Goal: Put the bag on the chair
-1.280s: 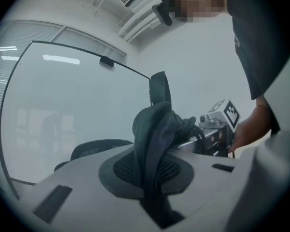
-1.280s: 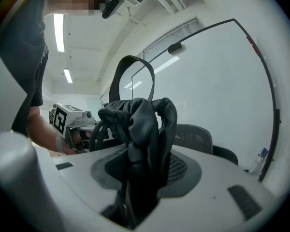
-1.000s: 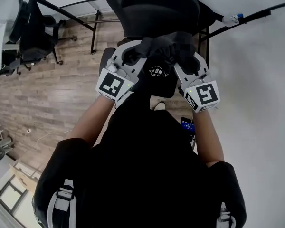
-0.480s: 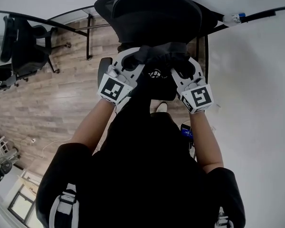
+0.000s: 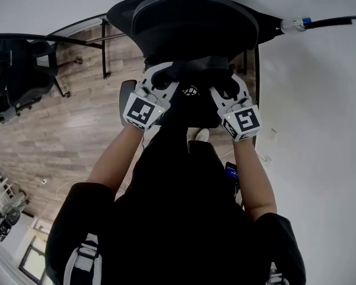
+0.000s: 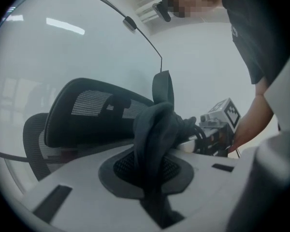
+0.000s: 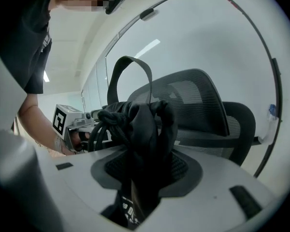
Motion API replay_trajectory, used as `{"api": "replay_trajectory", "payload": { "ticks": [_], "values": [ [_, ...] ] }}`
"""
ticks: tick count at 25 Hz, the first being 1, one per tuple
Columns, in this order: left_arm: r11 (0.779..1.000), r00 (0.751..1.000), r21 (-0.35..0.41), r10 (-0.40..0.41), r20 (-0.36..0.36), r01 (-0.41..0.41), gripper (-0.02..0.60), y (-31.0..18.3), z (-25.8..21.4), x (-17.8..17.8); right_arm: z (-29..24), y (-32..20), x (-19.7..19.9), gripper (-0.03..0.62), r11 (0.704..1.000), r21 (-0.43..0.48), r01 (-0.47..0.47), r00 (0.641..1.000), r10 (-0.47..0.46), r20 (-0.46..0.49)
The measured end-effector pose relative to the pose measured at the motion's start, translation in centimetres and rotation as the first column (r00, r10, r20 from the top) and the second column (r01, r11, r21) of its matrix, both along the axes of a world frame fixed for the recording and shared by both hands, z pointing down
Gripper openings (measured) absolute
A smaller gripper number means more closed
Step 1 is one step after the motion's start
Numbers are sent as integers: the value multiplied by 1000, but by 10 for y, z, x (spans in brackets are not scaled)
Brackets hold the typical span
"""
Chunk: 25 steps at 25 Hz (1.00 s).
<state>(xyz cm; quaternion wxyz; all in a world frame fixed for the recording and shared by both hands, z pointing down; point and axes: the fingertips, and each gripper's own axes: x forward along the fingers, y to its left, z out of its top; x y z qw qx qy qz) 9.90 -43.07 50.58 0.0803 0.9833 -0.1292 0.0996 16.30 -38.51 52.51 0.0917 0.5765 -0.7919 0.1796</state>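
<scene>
A black fabric bag (image 5: pixel 194 97) hangs between my two grippers, just in front of the backrest of a black mesh office chair (image 5: pixel 193 22). My left gripper (image 5: pixel 166 79) is shut on a bunched fold of the bag's (image 6: pixel 157 129) top edge. My right gripper (image 5: pixel 225 85) is shut on the bag's (image 7: pixel 145 124) other top fold, where a strap loop stands up. The chair's backrest (image 6: pixel 92 110) fills the background of the left gripper view. In the right gripper view the backrest (image 7: pixel 193 100) also stands behind the bag. The bag's lower part is hidden by the person's body.
A second black chair (image 5: pixel 18 70) stands at the far left on the wooden floor (image 5: pixel 59 141). A white desk (image 5: pixel 320 129) lies along the right, with a black cable and blue connector (image 5: pixel 296 24) at its top. Black table legs (image 5: pixel 104 46) stand left of the chair.
Both grippers have come down together with the bag, closer to the chair. The chair's backrest now looks larger and nearer in the head view.
</scene>
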Motion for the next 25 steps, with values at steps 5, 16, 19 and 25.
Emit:
{"api": "replay_trajectory", "payload": {
  "ticks": [5, 16, 19, 25],
  "values": [
    [998, 1000, -58, -5, 10, 6, 41, -14, 36, 3, 32, -14, 3, 158, 999, -41, -11, 1000, 12, 25],
    [990, 998, -138, 23, 60, -15, 41, -20, 107, 8, 104, -17, 5, 146, 991, -125, -47, 997, 53, 49],
    [988, 996, -151, 29, 82, -17, 41, -23, 128, 9, 125, -19, 6, 146, 988, -147, -58, 997, 66, 49],
    [985, 993, -174, 36, 116, -16, 41, -25, 164, 7, 158, -20, 4, 144, 981, -183, -71, 995, 82, 52]
  ]
}}
